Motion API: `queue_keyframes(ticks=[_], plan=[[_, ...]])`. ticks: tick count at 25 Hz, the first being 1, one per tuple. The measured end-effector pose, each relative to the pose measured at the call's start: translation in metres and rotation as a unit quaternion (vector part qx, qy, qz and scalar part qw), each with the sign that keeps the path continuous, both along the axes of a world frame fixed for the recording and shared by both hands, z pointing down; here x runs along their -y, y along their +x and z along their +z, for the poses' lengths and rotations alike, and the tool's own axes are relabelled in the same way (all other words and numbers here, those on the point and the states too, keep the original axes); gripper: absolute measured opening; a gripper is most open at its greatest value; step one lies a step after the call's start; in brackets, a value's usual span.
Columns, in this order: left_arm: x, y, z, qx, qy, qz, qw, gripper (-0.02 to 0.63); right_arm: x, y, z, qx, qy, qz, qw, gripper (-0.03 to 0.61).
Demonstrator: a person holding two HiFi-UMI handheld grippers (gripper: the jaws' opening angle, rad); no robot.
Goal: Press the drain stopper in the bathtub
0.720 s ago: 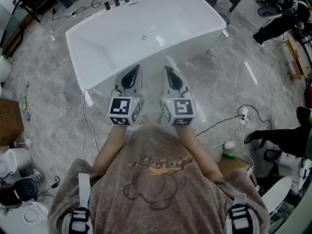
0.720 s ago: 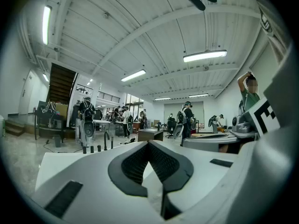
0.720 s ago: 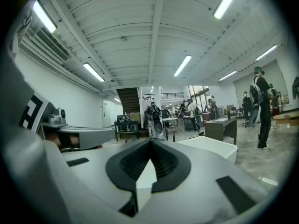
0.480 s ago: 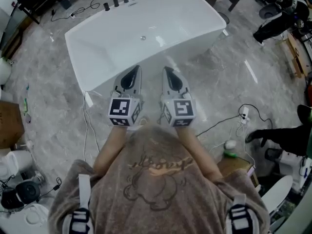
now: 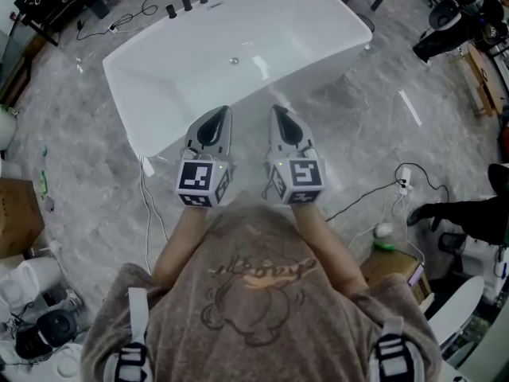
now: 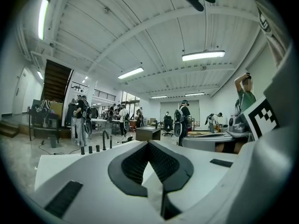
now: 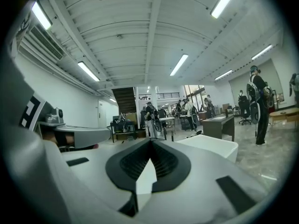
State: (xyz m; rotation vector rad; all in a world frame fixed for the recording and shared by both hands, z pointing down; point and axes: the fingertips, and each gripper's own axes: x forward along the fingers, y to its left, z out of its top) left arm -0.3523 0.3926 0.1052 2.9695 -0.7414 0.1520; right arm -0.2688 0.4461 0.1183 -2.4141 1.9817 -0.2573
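Note:
A white freestanding bathtub stands on the grey marble floor ahead of me. Its small round metal drain stopper sits on the tub's bottom, toward the far side. My left gripper and right gripper hover side by side over the tub's near rim, tips pointing at the tub. Both are shut with nothing between the jaws. In the left gripper view the jaw tips meet, with the tub's edge below. The right gripper view shows its tips closed and the tub's corner beyond.
Black faucet fittings stand along the tub's far rim. Cables trail on the floor left and right of me. A cardboard box is at the left, a wooden stool at the right. Several people stand in the hall.
The view has shifted slightly; the tub sits a little further to the right in the frame. Both grippers keep their place side by side and stay shut.

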Motion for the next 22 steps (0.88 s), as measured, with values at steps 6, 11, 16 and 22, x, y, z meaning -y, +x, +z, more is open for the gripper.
queue_keyframes(ticks=[6, 11, 16, 22], plan=[[0.022, -0.001, 0.004, -0.001, -0.002, 0.019, 0.9998, 0.002, 0.013, 0.003, -0.002, -0.011, 0.000, 0.016, 1.000, 0.002], [0.039, 0.014, 0.005, -0.005, -0.003, 0.022, 0.9997, 0.002, 0.022, 0.022, -0.002, -0.015, -0.004, 0.025, 1.000, 0.002], [0.055, 0.036, 0.012, -0.005, 0.001, 0.021, 0.9998, 0.002, 0.039, 0.044, 0.007, -0.012, -0.002, 0.021, 1.000, 0.002], [0.090, 0.067, 0.013, -0.007, 0.005, 0.003, 1.0000, 0.002, 0.075, 0.078, 0.011, -0.002, 0.012, 0.006, 1.000, 0.002]])
